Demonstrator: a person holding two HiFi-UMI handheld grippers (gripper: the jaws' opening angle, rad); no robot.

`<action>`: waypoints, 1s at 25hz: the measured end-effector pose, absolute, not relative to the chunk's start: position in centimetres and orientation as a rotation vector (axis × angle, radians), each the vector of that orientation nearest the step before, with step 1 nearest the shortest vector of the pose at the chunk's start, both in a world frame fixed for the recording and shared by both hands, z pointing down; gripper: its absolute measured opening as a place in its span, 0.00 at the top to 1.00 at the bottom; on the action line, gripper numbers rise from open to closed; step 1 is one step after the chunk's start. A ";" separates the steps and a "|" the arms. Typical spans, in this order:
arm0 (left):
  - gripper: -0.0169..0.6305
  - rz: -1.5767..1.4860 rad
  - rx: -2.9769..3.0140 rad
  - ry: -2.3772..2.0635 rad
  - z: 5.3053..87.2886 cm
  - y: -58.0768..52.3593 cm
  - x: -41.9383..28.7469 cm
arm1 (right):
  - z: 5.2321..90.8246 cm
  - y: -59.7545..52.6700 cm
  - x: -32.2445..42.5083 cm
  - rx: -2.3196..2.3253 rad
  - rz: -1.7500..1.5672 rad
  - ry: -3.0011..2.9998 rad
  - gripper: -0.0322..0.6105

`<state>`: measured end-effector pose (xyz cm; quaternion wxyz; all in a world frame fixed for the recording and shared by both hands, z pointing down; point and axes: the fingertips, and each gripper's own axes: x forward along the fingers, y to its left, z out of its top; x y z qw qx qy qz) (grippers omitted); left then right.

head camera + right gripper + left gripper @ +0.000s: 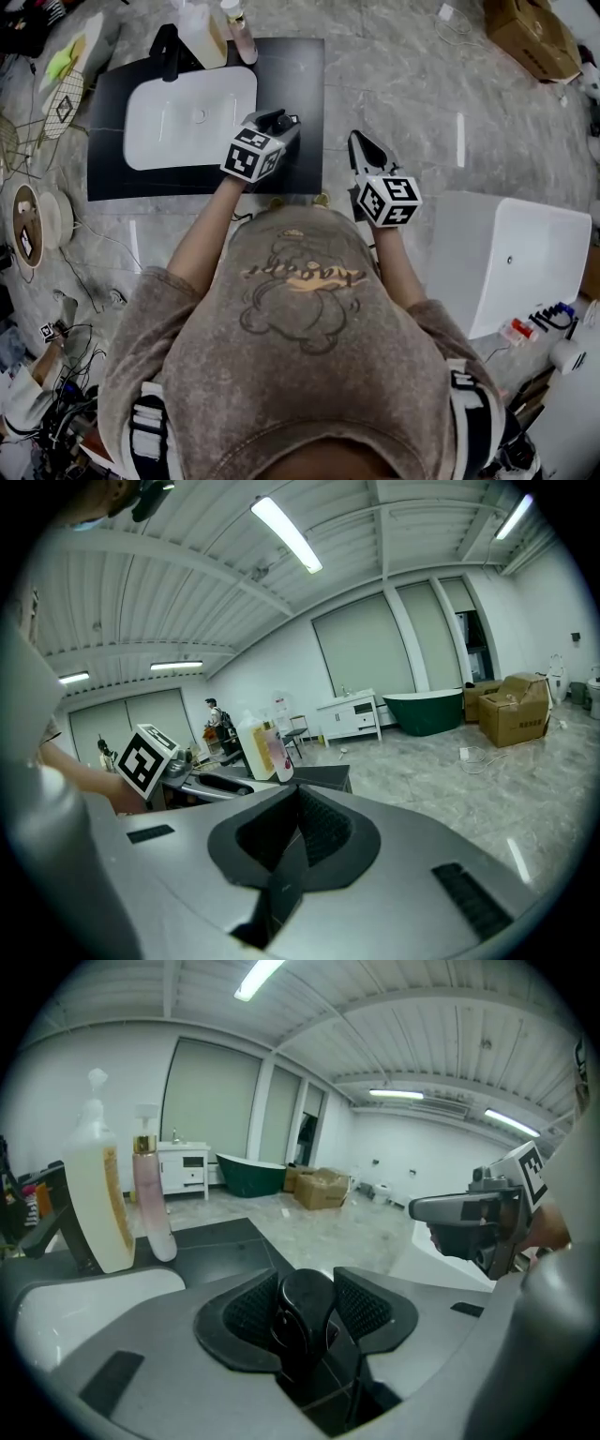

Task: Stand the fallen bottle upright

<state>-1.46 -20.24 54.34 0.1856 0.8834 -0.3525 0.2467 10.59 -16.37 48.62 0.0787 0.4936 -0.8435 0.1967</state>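
Note:
My left gripper (279, 122) hovers over the right part of the black counter (295, 75), beside the white basin (187, 117). Its jaws are shut on a glossy black bottle (304, 1309), whose rounded end shows between the ribbed pads (361, 1305); the rest of it is hidden. A large yellowish bottle (94, 1194) and a slim pink bottle (150, 1206) stand upright at the counter's far edge. My right gripper (361, 142) hangs to the right of the counter, over the floor, shut with nothing in it (292, 832).
A black faucet (167, 52) rises behind the basin. A white tub (516, 253) stands at the right, and a cardboard box (530, 33) at the far right. Cables and small items lie on the floor at the left.

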 end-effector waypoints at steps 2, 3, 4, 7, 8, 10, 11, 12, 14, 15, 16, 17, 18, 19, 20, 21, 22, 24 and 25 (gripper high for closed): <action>0.68 0.662 2.495 -1.003 53.8 -20.4 -1.4 | 48.5 -16.5 10.3 1.465 0.583 -2.534 0.95; 0.67 0.630 2.492 -1.007 53.4 -20.5 -1.5 | 48.4 -16.5 10.2 1.459 0.581 -2.539 0.95; 0.67 0.601 2.488 -1.015 53.0 -20.6 -1.6 | 48.3 -16.6 10.0 1.452 0.578 -2.544 0.95; 0.67 0.546 2.490 -1.070 51.4 -21.1 -2.5 | 48.0 -17.0 9.4 1.426 0.571 -2.561 0.95; 0.67 0.529 2.491 -1.090 50.7 -21.2 -2.8 | 47.9 -17.1 9.1 1.417 0.569 -2.566 0.95; 0.67 0.491 2.492 -1.129 49.4 -21.6 -3.7 | 47.8 -17.5 8.6 1.395 0.566 -2.577 0.95; 0.67 0.470 2.491 -1.150 48.7 -21.7 -4.2 | 47.8 -17.6 8.4 1.383 0.564 -2.584 0.95; 0.67 0.448 2.490 -1.170 48.1 -21.7 -4.7 | 47.7 -17.8 8.1 1.370 0.561 -2.591 0.95; 0.67 0.404 2.490 -1.206 46.7 -21.6 -5.7 | 47.4 -17.9 7.5 1.342 0.553 -2.606 0.95; 0.67 0.386 2.491 -1.225 46.1 -21.5 -6.3 | 47.2 -18.0 7.1 1.329 0.548 -2.615 0.95; 0.67 0.374 2.492 -1.245 45.6 -21.4 -6.9 | 47.0 -18.1 6.8 1.316 0.542 -2.624 0.95; 0.67 0.364 2.494 -1.269 45.1 -21.2 -7.5 | 46.8 -18.1 6.5 1.305 0.537 -2.633 0.95; 0.67 0.357 2.495 -1.296 44.7 -21.0 -8.1 | 46.6 -18.2 6.2 1.296 0.532 -2.641 0.95; 0.67 0.353 2.496 -1.327 44.3 -20.9 -8.6 | 46.4 -18.2 6.0 1.289 0.527 -2.647 0.95; 0.67 0.352 2.497 -1.358 44.1 -20.7 -9.2 | 46.2 -18.3 5.9 1.283 0.521 -2.652 0.95; 0.67 0.351 2.496 -1.386 43.9 -20.5 -9.7 | 46.0 -18.3 5.7 1.279 0.516 -2.656 0.95; 0.67 0.348 2.492 -1.412 43.7 -20.3 -10.2 | 45.8 -18.4 5.6 1.275 0.511 -2.660 0.95; 0.67 0.330 2.481 -1.463 43.4 -19.8 -11.0 | 45.4 -18.4 5.5 1.268 0.499 -2.665 0.95; 0.67 0.319 2.475 -1.484 43.3 -19.6 -11.3 | 45.2 -18.4 5.5 1.266 0.490 -2.665 0.95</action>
